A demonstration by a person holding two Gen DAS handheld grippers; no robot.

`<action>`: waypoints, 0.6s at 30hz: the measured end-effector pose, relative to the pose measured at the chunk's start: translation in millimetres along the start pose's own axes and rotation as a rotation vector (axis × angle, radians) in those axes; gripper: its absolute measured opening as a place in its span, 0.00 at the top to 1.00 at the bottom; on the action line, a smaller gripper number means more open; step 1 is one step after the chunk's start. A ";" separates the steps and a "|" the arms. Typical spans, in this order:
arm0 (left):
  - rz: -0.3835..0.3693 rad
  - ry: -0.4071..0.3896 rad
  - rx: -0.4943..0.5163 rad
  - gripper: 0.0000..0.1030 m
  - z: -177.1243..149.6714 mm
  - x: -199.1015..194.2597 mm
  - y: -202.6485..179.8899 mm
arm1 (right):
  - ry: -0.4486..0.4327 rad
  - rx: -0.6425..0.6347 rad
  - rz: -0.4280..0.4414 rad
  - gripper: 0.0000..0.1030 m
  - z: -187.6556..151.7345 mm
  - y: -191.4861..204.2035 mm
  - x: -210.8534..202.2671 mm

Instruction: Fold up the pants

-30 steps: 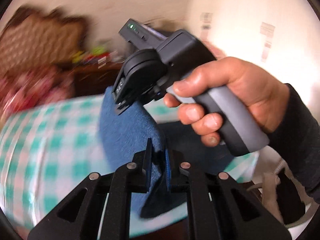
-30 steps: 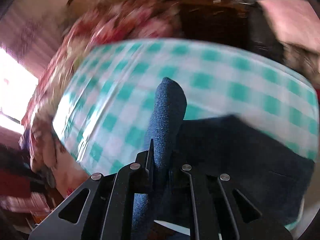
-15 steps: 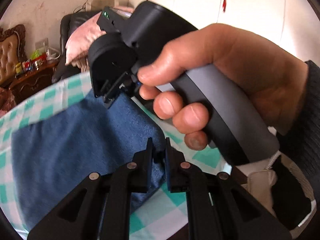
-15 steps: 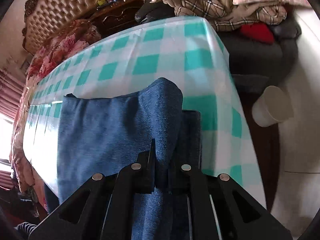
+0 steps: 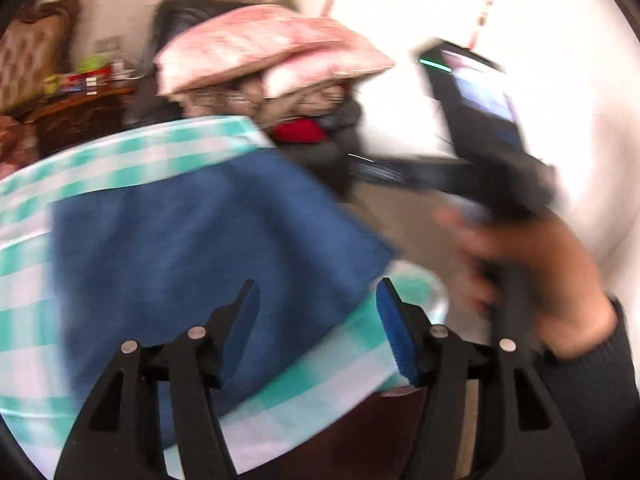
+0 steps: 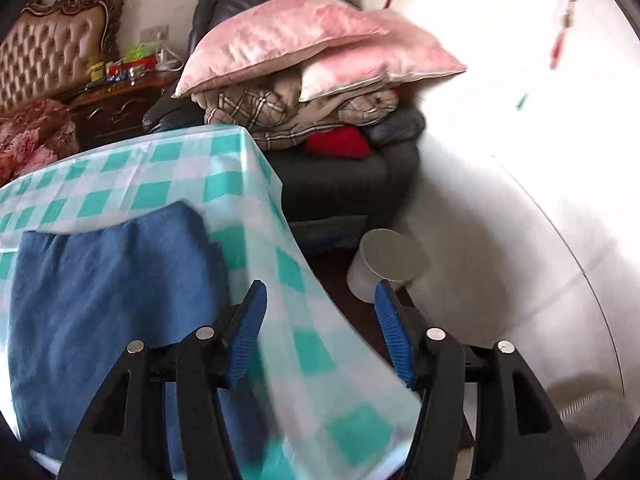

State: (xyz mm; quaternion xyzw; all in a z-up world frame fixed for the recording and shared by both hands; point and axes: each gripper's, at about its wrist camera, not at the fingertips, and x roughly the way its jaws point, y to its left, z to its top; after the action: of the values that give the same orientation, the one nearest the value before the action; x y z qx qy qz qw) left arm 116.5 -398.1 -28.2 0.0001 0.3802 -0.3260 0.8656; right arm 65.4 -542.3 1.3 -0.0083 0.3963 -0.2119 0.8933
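- Now both claws have let go: the left claw [image 5: 318,300] and right claw [image 6: 320,304], clenched on denim half a second ago, are opening with nothing between the pads.
- Folded blue pants [image 6: 108,292] lie flat on the checkered worktop [image 6: 168,168], near its corner.
- White bucket [image 6: 384,264] on the floor; contents cannot be told.
- Pink pillows [image 6: 312,48] top an armchair behind.

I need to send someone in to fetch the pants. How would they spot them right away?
Find the table covered by the teal-and-white checked cloth, in front of the dark armchair piled with pink pillows. The pants lie folded flat on its near corner. They are the only plain blue denim thing on that checked surface.
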 end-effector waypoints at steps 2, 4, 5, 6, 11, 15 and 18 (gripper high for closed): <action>0.066 0.011 -0.006 0.31 -2.1 -15.8 24.0 | -0.007 0.028 -0.004 0.45 -19.5 7.4 -17.5; 0.088 0.031 -0.016 0.16 -7.7 -25.2 40.2 | -0.004 0.056 -0.017 0.44 -39.5 18.5 -38.3; 0.093 0.037 -0.024 0.08 -12.3 -30.0 46.3 | -0.001 0.070 -0.017 0.44 -46.6 23.8 -46.7; 0.108 0.039 -0.038 0.01 -17.0 -37.2 52.0 | 0.001 0.080 -0.014 0.43 -51.9 24.9 -52.4; 0.084 0.042 -0.052 0.02 -28.8 -64.3 59.3 | 0.016 0.116 0.004 0.43 -71.9 42.2 -74.7; 0.072 0.019 -0.063 0.02 -34.4 -86.3 45.2 | 0.018 0.118 0.005 0.43 -78.4 47.1 -84.4; 0.055 0.005 -0.080 0.02 -32.9 -92.3 45.8 | 0.018 0.115 0.004 0.43 -78.5 48.5 -87.0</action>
State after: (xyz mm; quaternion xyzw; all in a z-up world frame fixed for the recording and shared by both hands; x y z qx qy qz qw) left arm 74.6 -301.8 -2.2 -0.0232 0.3950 -0.2865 0.8725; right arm -24.3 -452.6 -0.1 0.0455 0.3914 -0.2327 0.8891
